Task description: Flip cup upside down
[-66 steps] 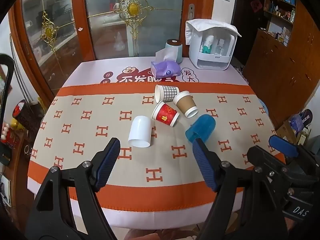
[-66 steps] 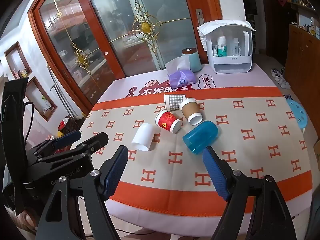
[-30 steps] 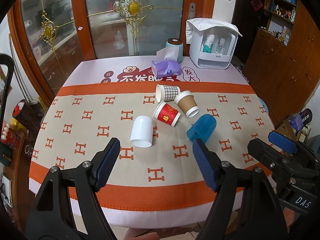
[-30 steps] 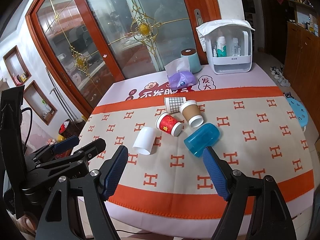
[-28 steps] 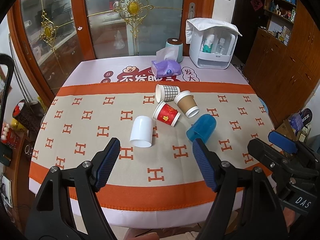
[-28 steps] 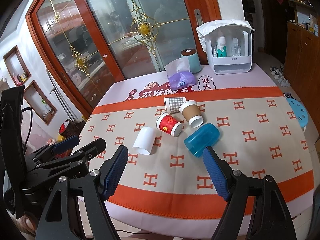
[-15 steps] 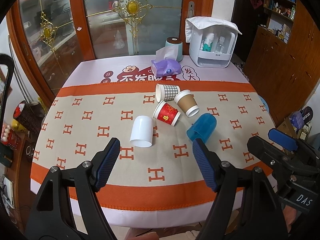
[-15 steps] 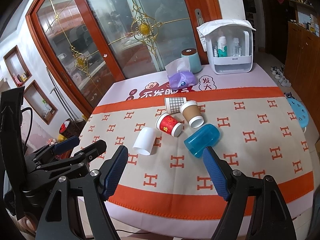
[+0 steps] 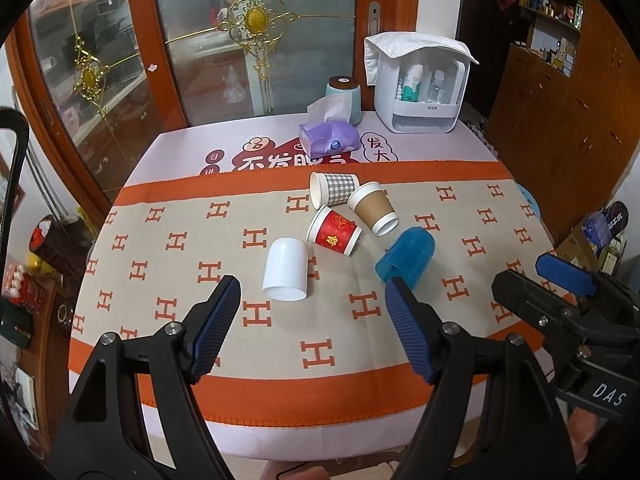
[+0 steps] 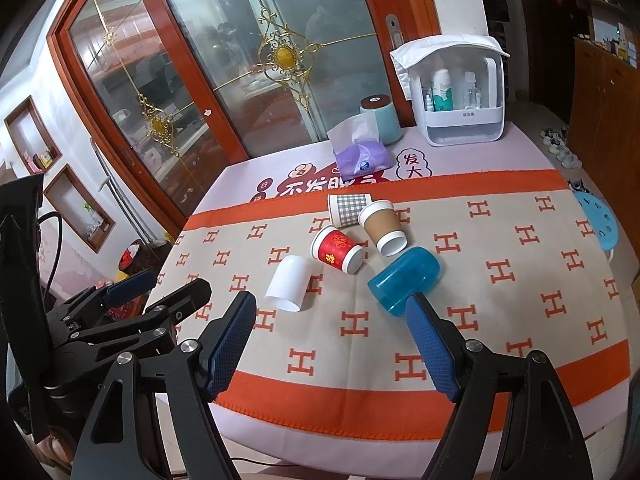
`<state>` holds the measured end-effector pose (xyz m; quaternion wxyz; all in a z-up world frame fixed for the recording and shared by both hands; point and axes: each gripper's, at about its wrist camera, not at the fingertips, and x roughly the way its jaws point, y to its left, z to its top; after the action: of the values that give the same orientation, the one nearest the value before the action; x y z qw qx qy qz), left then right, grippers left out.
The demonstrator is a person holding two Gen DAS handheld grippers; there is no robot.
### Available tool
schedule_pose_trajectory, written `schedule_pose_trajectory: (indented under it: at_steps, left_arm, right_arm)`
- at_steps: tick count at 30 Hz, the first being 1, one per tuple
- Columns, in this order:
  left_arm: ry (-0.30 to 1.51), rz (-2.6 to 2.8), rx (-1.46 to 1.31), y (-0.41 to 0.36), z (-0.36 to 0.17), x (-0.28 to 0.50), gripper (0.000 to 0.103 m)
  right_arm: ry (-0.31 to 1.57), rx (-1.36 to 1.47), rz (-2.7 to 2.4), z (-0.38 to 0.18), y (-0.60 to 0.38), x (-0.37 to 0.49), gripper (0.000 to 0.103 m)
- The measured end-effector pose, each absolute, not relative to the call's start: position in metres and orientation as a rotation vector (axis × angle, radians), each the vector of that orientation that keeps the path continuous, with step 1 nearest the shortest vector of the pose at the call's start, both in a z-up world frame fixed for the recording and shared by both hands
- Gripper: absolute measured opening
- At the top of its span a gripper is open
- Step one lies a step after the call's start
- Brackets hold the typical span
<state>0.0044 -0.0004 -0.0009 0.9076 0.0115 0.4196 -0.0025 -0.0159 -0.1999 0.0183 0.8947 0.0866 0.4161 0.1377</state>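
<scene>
From your left wrist camera, your left gripper (image 9: 312, 330) hangs over the near edge of the orange-and-beige patterned tablecloth (image 9: 160, 216), fingers spread wide and holding nothing. Five cups lie on their sides mid-table: a white plastic cup (image 9: 285, 269) nearest, a red paper cup (image 9: 334, 235), a brown paper cup (image 9: 372, 208), a grey checked paper cup (image 9: 334, 188) and a translucent blue plastic cup (image 9: 406, 258).

From your right wrist camera, your right gripper (image 10: 332, 344) is likewise spread and empty, the blue cup (image 10: 404, 280) just ahead. You appear to be at the approach step; next, choose one cup, close around its wall, then rotate it rim-down.
</scene>
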Motion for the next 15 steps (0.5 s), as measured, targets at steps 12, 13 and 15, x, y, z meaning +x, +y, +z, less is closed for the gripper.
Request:
schedule_pose_trajectory:
  at_steps: [12,13,15]
  left_arm:
    - [0.901,-0.111,0.117,-0.017,0.006,0.032,0.072]
    - [0.893,-0.123,0.134,-0.020,0.007,0.035,0.071]
    - [0.884,-0.139,0.160,-0.026,0.009,0.040,0.071]
  right_arm:
    - [0.855,0.231,0.235,0.008,-0.214,-0.007,0.079]
    - [0.856,0.239,0.226,0.007,-0.218,-0.004,0.079]
    - [0.859,0.254,0.209,0.005,-0.224,0.002,0.079]
